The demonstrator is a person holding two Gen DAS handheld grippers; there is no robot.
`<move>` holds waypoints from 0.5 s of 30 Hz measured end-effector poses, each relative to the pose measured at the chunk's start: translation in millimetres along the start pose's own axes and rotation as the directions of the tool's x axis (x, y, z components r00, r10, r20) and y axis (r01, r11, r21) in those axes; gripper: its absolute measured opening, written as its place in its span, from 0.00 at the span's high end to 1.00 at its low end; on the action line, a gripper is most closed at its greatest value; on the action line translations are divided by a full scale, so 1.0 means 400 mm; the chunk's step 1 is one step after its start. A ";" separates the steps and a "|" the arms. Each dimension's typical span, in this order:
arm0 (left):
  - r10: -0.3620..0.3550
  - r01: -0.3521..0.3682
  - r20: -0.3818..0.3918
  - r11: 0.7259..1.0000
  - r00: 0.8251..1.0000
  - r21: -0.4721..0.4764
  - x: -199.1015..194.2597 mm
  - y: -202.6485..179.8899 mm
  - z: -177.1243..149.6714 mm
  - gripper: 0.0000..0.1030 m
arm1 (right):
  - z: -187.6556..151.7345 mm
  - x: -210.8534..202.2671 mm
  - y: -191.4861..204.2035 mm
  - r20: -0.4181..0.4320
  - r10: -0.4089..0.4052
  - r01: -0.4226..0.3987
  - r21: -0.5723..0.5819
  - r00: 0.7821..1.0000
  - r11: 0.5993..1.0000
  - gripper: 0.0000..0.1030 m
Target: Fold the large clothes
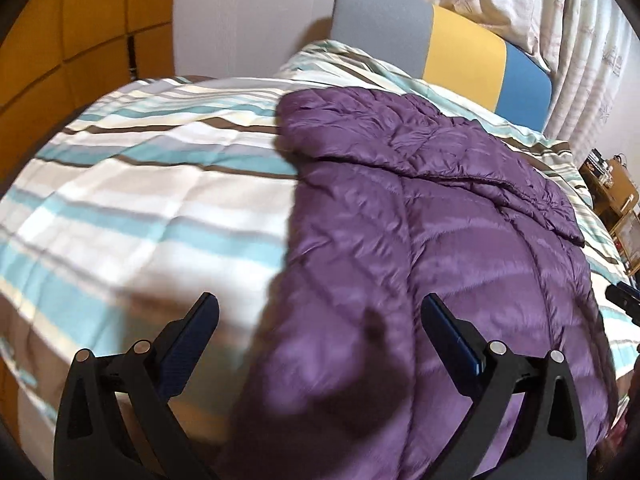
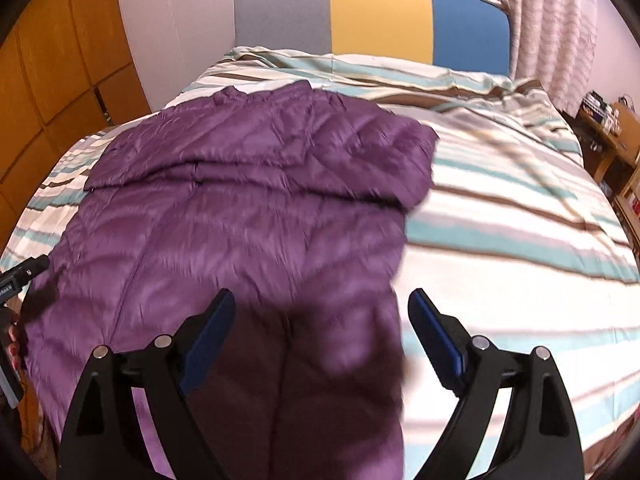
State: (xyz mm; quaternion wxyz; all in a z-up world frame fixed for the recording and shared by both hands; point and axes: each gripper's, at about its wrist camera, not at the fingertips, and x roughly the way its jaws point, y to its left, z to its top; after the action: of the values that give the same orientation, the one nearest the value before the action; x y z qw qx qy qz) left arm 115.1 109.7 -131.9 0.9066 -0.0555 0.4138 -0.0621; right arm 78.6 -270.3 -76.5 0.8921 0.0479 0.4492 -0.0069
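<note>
A purple quilted down coat (image 1: 440, 240) lies spread on the striped bed, its top part folded over toward the headboard. It also shows in the right wrist view (image 2: 240, 208). My left gripper (image 1: 320, 312) is open and empty, hovering above the coat's left edge near the bed's foot. My right gripper (image 2: 322, 308) is open and empty above the coat's lower right edge. The left gripper's tip shows at the left edge of the right wrist view (image 2: 24, 272); the right gripper's tip shows at the right edge of the left wrist view (image 1: 624, 300).
The bed has a striped white, teal and brown cover (image 2: 520, 220) and a grey, yellow and blue headboard (image 2: 380, 16). An orange wardrobe (image 1: 60, 60) stands to the left. Wooden shelves (image 2: 616, 140) and a curtain (image 2: 560, 20) are to the right.
</note>
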 end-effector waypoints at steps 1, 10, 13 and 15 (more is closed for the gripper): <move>0.001 -0.001 0.000 1.000 1.000 -0.002 -0.009 0.007 -0.011 0.03 | -0.008 -0.004 -0.003 -0.005 -0.002 0.002 0.000 1.000 1.000 0.15; -0.044 0.043 -0.027 0.999 0.999 -0.016 -0.040 0.023 -0.109 0.03 | -0.102 -0.041 -0.057 -0.059 -0.011 0.012 0.012 0.998 1.000 0.15; -0.080 0.079 -0.046 0.997 0.996 -0.021 -0.040 0.018 -0.138 0.08 | -0.137 -0.055 -0.084 -0.091 0.022 -0.018 0.043 0.996 0.999 0.15; -0.056 0.058 -0.049 0.998 0.997 0.023 -0.045 0.005 -0.152 0.16 | -0.167 -0.069 -0.104 -0.115 0.043 -0.037 0.057 0.992 0.998 0.17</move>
State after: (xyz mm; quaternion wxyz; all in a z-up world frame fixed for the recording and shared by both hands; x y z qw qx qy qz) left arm 57.6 111.4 -158.3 0.8947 -0.0547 0.4332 -0.0944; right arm 6.2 -306.6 -97.2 0.8629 0.0819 0.4987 0.0015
